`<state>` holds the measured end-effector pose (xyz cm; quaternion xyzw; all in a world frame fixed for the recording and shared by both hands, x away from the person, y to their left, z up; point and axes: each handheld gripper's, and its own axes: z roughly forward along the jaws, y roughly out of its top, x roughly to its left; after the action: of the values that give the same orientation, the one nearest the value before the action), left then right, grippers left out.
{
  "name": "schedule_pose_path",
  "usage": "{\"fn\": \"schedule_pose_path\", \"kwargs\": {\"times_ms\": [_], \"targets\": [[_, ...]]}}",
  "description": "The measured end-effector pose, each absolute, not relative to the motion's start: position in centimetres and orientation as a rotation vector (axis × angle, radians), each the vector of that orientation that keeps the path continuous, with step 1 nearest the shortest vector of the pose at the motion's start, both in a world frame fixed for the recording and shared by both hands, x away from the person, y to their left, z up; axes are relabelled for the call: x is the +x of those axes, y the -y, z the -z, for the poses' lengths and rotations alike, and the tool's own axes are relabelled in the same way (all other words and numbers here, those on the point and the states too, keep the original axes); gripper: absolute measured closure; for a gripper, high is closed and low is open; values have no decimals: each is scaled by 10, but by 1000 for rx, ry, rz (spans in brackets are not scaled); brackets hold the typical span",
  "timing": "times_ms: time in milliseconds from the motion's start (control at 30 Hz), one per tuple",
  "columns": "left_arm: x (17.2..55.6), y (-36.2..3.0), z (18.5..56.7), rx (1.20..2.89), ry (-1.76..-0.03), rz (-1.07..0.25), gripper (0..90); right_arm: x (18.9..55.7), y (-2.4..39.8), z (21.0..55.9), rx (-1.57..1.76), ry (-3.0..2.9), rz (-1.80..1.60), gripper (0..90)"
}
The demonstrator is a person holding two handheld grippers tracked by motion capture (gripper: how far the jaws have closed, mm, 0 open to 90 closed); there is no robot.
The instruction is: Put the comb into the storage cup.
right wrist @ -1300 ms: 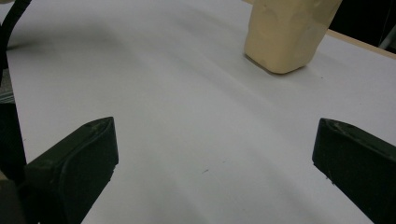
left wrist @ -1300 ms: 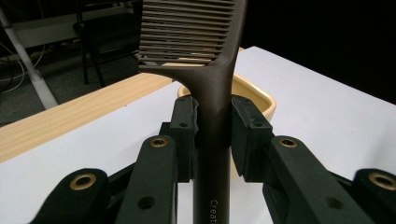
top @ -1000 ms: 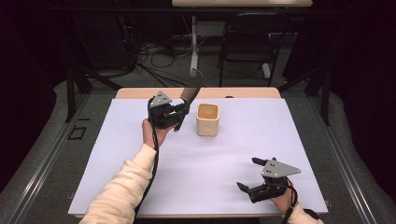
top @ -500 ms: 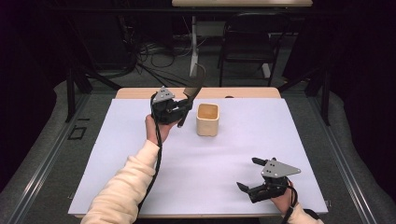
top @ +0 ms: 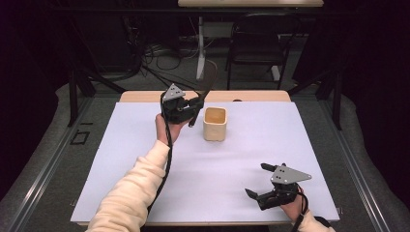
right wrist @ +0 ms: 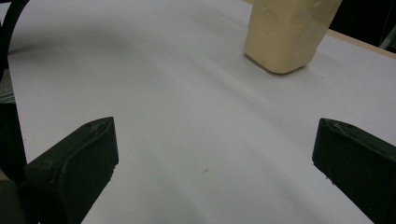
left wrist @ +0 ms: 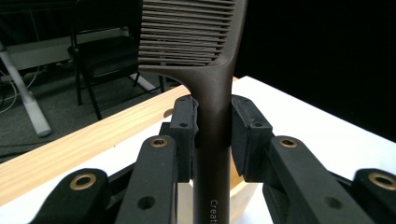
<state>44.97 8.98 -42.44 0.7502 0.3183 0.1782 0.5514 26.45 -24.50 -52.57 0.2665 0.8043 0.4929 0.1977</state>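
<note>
— From the high view, we saw our left gripper (top: 193,107) had lifted the dark brown plastic comb (top: 208,79) more upright beside the cream square cup (top: 214,123), so dropping it in looked near.

— In the left gripper view, the jaws clamped the comb's handle (left wrist: 214,140). In the right gripper view, our right gripper (right wrist: 215,154) sat wide, holding nothing, on the white table sheet (right wrist: 177,116).

Left gripper (top: 193,107) clamping a dark comb (top: 207,82) just left of the beige cup (top: 214,124), right gripper (top: 257,181) agape, well apart from the cup
</note>
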Motion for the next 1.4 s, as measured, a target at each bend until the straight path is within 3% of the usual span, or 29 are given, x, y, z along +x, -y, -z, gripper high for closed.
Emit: {"fn": "schedule_pose_path", "kwargs": {"times_ms": [1400], "targets": [[471,-71,423,1700,-741,-471,721,264,245,526,745,-2251,-1383,0]]}}
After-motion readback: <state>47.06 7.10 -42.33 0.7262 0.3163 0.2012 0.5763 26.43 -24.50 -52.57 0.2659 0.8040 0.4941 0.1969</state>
